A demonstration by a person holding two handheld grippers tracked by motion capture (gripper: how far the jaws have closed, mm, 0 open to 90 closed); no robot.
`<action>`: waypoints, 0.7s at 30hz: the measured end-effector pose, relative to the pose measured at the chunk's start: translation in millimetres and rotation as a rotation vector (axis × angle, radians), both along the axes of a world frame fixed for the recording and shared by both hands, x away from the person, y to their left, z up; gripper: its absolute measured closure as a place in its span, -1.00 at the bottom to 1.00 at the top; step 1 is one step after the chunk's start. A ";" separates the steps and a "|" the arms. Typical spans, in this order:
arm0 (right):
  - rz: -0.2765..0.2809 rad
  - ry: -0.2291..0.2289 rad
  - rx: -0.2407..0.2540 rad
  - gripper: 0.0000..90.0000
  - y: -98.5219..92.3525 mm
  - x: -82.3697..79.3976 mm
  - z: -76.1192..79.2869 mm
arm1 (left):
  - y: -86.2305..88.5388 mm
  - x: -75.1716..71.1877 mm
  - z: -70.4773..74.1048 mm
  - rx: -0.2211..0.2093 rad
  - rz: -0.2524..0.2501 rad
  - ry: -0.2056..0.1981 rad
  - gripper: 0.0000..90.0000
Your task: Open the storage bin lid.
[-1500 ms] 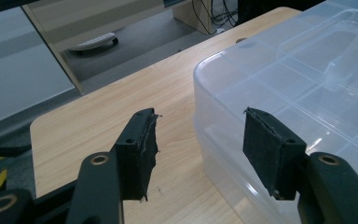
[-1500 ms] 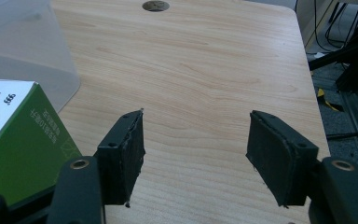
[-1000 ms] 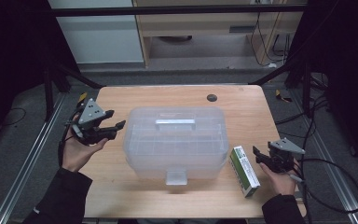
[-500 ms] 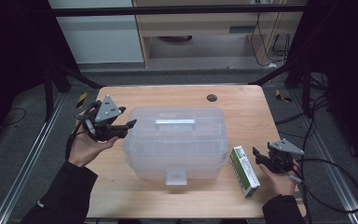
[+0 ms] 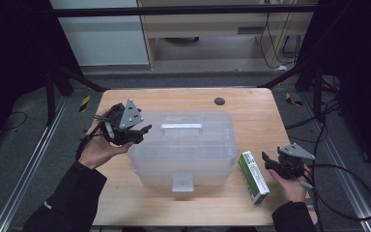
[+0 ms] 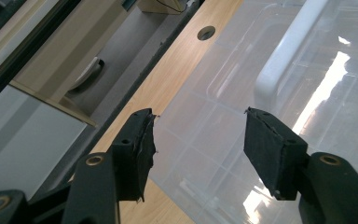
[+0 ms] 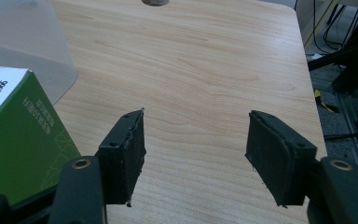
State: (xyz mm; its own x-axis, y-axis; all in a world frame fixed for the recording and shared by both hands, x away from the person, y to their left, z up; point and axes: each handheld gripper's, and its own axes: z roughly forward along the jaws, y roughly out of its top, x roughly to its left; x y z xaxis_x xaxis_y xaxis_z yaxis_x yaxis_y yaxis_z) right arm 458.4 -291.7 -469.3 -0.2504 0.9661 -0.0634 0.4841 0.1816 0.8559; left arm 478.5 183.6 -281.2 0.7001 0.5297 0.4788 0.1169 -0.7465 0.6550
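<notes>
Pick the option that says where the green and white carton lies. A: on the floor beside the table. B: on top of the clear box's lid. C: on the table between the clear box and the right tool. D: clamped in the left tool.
C: the green and white carton lies flat on the table, right of the clear box and just left of the open right tool.

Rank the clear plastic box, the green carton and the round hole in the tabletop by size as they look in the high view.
1. Clear plastic box, by far the largest.
2. Green carton, a narrow pack beside it.
3. Round hole, the smallest, though it lies farthest from the camera.
</notes>
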 end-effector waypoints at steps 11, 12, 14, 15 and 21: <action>0.000 0.009 -0.002 -0.18 0.8 0.6 0.3 | -17.2 -6.2 -3.0 0.101 -0.044 -0.018 -0.09; 0.001 0.009 -0.003 -0.18 0.7 0.6 0.5 | -19.2 -6.6 -2.8 0.109 -0.046 -0.018 -0.09; 0.002 0.009 -0.003 -0.18 0.9 0.7 0.4 | -23.0 -7.4 -2.4 0.133 -0.055 -0.023 -0.09; 0.002 0.009 -0.003 -0.18 0.9 0.7 0.4 | -24.6 -7.8 -2.7 0.135 -0.061 -0.025 -0.09; 0.003 0.016 -0.010 -0.19 0.9 1.2 -0.5 | -31.4 -10.7 -3.2 0.182 -0.074 -0.024 -0.09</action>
State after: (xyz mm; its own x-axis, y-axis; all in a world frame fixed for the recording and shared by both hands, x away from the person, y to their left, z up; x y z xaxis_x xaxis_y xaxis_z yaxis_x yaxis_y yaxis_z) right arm 459.6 -290.7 -469.8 -0.2541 0.9647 -0.0688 0.4968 0.1912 0.8465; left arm 467.8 152.2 -284.4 0.7209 0.3806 0.5791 0.0435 -0.8589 0.5103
